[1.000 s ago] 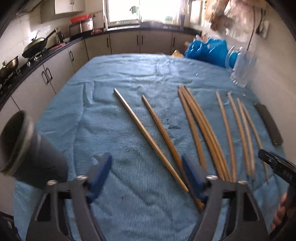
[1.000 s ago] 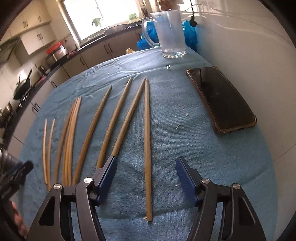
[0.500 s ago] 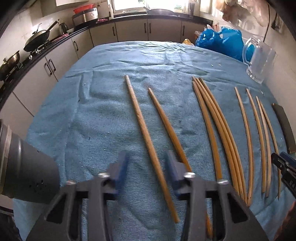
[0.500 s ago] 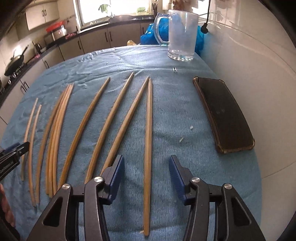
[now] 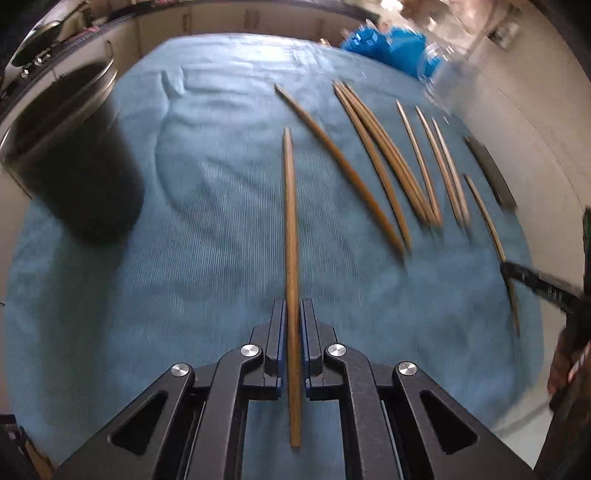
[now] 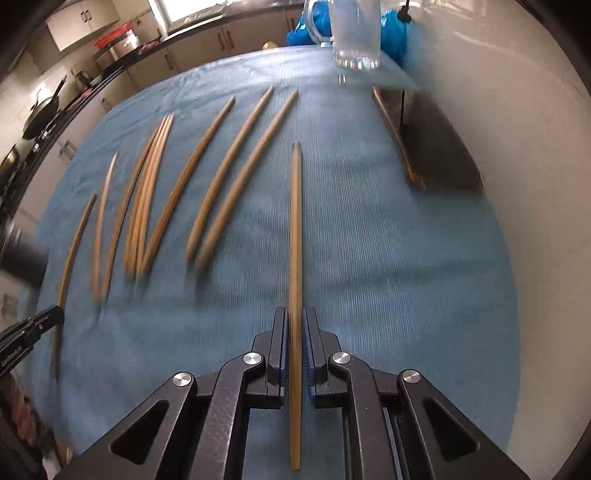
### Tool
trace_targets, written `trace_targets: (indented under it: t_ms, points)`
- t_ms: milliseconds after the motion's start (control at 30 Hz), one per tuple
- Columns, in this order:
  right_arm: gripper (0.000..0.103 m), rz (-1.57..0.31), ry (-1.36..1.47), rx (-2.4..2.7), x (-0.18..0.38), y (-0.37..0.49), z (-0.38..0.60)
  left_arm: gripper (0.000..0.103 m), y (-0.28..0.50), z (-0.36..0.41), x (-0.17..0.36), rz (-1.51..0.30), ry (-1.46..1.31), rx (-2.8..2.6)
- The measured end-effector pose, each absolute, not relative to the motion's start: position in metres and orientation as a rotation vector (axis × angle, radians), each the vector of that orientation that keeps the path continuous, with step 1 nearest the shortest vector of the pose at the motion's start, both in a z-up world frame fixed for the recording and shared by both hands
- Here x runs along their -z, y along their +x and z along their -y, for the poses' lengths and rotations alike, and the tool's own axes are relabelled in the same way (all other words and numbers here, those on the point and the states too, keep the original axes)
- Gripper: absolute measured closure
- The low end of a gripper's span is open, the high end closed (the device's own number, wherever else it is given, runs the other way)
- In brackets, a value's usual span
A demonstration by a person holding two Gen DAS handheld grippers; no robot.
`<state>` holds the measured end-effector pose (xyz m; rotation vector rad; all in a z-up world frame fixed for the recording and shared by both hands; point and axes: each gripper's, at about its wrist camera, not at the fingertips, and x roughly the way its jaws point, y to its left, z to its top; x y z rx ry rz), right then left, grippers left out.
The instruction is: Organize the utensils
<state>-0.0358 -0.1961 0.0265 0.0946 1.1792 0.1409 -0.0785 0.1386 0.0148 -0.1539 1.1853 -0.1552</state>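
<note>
Wooden chopstick [image 5: 291,236] sits clenched in your left tongs [image 5: 293,314]; your right tongs [image 6: 294,321], just closed, grasp another chopstick [image 6: 294,236]. Eight more chopsticks [image 6: 214,177] lie beyond on the blue-clothed surface [image 6: 388,258].

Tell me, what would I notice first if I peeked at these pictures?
First, the left gripper pinching one long wooden chopstick, and the right gripper pinching another chopstick, both above the blue cloth. Next, a row of loose chopsticks lies on the cloth. A dark cup stands at the far left, and a glass jug at the back right.
</note>
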Motion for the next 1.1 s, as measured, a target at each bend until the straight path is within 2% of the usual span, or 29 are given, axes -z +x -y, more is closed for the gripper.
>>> trace_targets:
  t_ms: [33, 67, 100, 133, 200, 267, 467, 933, 967, 1067, 1100]
  points:
    - [0.094, -1.187, 0.091, -0.147, -0.027, -0.043, 0.198, 0.096, -0.084, -0.140, -0.016, -1.196, -0.153, 0.176]
    - [0.089, -1.198, 0.094, -0.150, -0.027, -0.047, 0.200, 0.096, -0.086, -0.141, -0.018, -1.202, -0.145, 0.186]
    - [0.080, -1.216, 0.105, -0.154, -0.027, -0.051, 0.202, 0.095, -0.087, -0.140, -0.019, -1.200, -0.129, 0.189]
    - [0.076, -1.225, 0.106, -0.157, -0.026, -0.050, 0.203, 0.092, -0.086, -0.140, -0.023, -1.183, -0.104, 0.185]
    - [0.074, -1.221, 0.077, -0.136, -0.027, -0.045, 0.202, 0.080, -0.080, -0.141, -0.027, -1.157, -0.084, 0.147]
    - [0.072, -1.221, 0.056, -0.120, -0.029, -0.035, 0.199, 0.063, -0.069, -0.139, -0.029, -1.141, -0.076, 0.137]
    - [0.072, -1.285, 0.027, -0.092, -0.025, 0.003, 0.191, 0.062, -0.028, -0.134, -0.013, -1.198, -0.029, 0.100]
    - [0.072, -1.443, -0.096, -0.079, -0.022, 0.091, 0.161, 0.062, 0.006, -0.112, -0.012, -1.285, 0.103, 0.107]
    - [0.073, -1.448, -0.096, -0.086, -0.022, 0.095, 0.160, 0.062, 0.008, -0.111, -0.011, -1.292, 0.105, 0.111]
    - [0.084, -1.439, -0.101, -0.117, -0.022, 0.109, 0.156, 0.062, 0.015, -0.109, -0.011, -1.301, 0.095, 0.123]
    - [0.088, -1.422, -0.106, -0.128, -0.022, 0.108, 0.154, 0.065, 0.019, -0.106, -0.011, -1.294, 0.104, 0.124]
